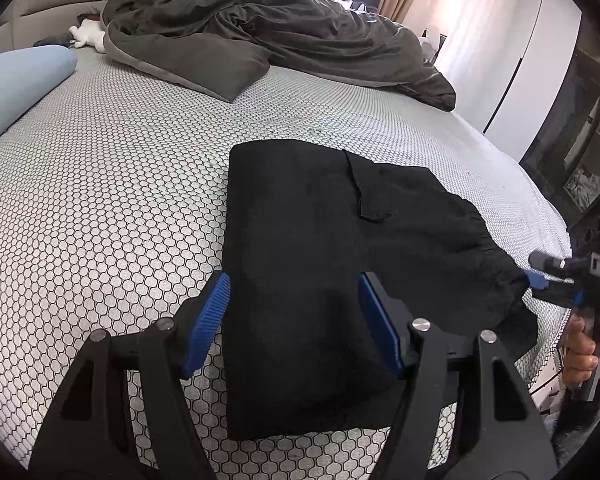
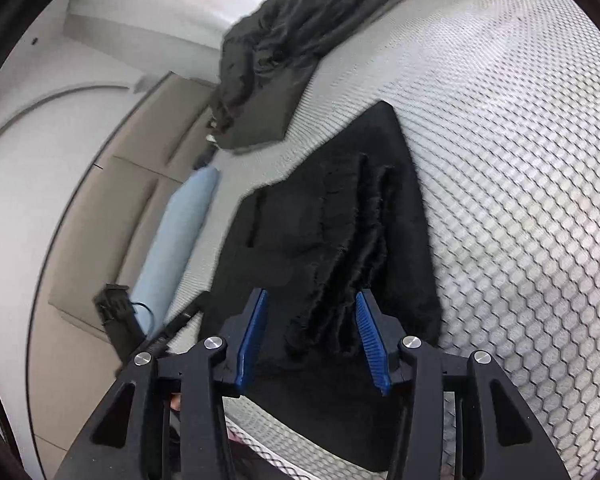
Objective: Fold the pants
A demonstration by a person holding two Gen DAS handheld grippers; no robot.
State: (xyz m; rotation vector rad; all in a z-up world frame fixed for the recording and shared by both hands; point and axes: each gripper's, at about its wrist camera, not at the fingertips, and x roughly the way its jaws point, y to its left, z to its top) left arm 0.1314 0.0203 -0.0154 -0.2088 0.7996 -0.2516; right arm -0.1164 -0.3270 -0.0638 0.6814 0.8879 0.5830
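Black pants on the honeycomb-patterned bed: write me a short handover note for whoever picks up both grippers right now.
Left gripper: open, holding nothing, hovering over the near part of the folded black fabric pants.
Right gripper: open, its blue pads either side of the gathered waistband end without pressing it.
Pants: lying on the white honeycomb-patterned mattress cover, already folded into a compact stack; the waistband end is still rumpled and sticks out on the right gripper's side.
Done: main folds appear made.
Left: probably tidy or tuck the waistband end and flatten the stack.
Nearby: crumpled dark grey duvet and light blue bolster pillow, both clear of the pants.
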